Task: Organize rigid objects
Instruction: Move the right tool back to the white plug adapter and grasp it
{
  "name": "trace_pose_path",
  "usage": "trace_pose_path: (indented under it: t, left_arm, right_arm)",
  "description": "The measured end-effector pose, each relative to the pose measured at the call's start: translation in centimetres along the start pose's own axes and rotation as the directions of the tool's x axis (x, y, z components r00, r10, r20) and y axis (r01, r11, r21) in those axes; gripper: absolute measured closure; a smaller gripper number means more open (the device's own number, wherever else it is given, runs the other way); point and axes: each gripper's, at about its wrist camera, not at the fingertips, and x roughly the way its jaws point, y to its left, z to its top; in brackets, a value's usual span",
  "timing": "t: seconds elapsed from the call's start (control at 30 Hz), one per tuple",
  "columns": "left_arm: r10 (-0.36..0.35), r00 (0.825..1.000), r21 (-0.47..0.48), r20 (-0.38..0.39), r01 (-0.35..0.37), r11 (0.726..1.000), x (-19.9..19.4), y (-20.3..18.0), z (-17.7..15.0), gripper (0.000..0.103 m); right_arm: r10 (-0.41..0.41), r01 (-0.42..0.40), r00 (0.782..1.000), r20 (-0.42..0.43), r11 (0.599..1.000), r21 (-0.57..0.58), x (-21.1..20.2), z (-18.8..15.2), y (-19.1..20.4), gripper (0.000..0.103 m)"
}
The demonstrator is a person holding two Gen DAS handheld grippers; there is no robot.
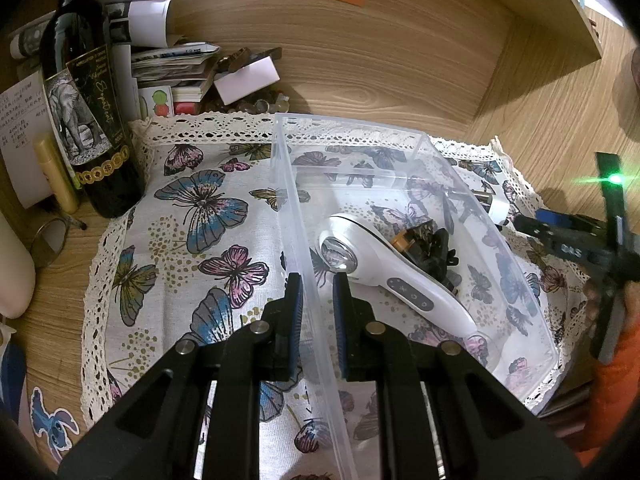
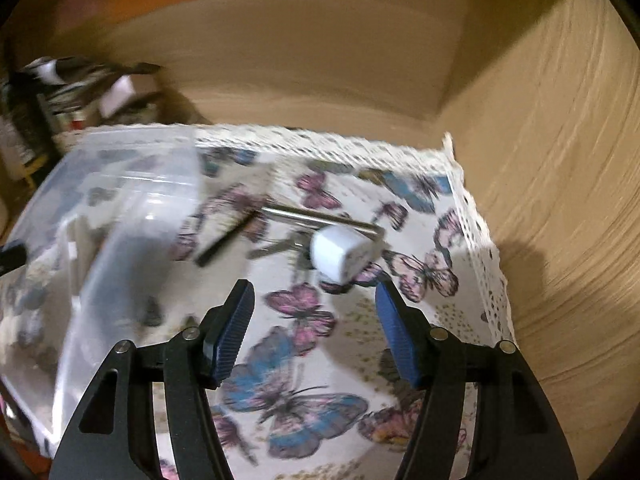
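A clear plastic bin [image 1: 296, 208] stands on a butterfly cloth [image 1: 192, 216]. Inside it lie a white handheld device [image 1: 384, 264] and a black clip-like object [image 1: 432, 248]. My left gripper [image 1: 316, 292] is shut on the bin's left wall, one finger on each side. In the blurred right wrist view, my right gripper [image 2: 316, 312] is open and empty above the cloth [image 2: 304, 360], just short of a white cube-shaped plug [image 2: 340, 254] with keys and a metal rod [image 2: 320, 216] and a dark stick [image 2: 224, 240]. The bin [image 2: 120, 208] is to its left. The right gripper also shows in the left wrist view [image 1: 532, 224].
A dark wine bottle [image 1: 84, 96], a stack of papers and cards [image 1: 172, 68], a yellow tube [image 1: 56, 172] and a round mirror [image 1: 48, 244] crowd the left back of the wooden desk. Wooden walls close the back and right.
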Motion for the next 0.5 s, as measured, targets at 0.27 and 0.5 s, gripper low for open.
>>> trace_pose_path:
  t: [0.27,0.5]
  left_arm:
    - [0.000,1.000,0.000,0.000,0.000,1.000,0.0,0.0,0.0,0.090]
    - [0.000,1.000,0.001,0.000,0.000,1.000,0.0,0.0,0.0,0.090]
  right_arm:
    - [-0.008,0.010,0.999,-0.050,0.999,0.037,4.1,1.5,-1.6,0.043]
    - [0.029,-0.024,0.995,-0.091,0.998,0.059,6.7,2.3,-2.3,0.049]
